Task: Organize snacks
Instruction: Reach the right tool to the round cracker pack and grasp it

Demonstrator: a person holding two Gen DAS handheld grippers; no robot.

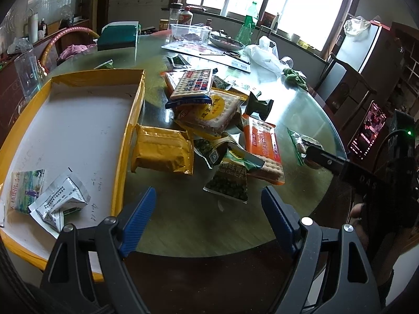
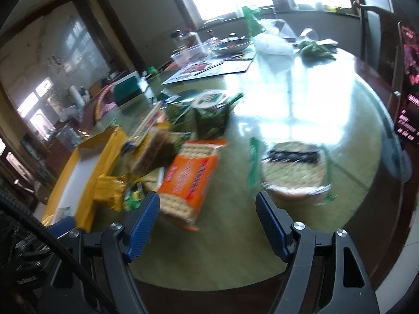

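Your left claw (image 1: 207,225) is spread wide and empty above the table (image 1: 183,225); your right claw (image 2: 208,218) is spread too, tilted down beside the orange cracker pack (image 2: 188,180).

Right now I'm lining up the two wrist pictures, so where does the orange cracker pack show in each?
Left wrist view: the orange cracker pack lies right of centre, at the near right edge of the snack pile.
Right wrist view: the same pack lies left of centre, just beyond the left blue finger.
Shared landmark: the yellow tray, left of the pile in both.
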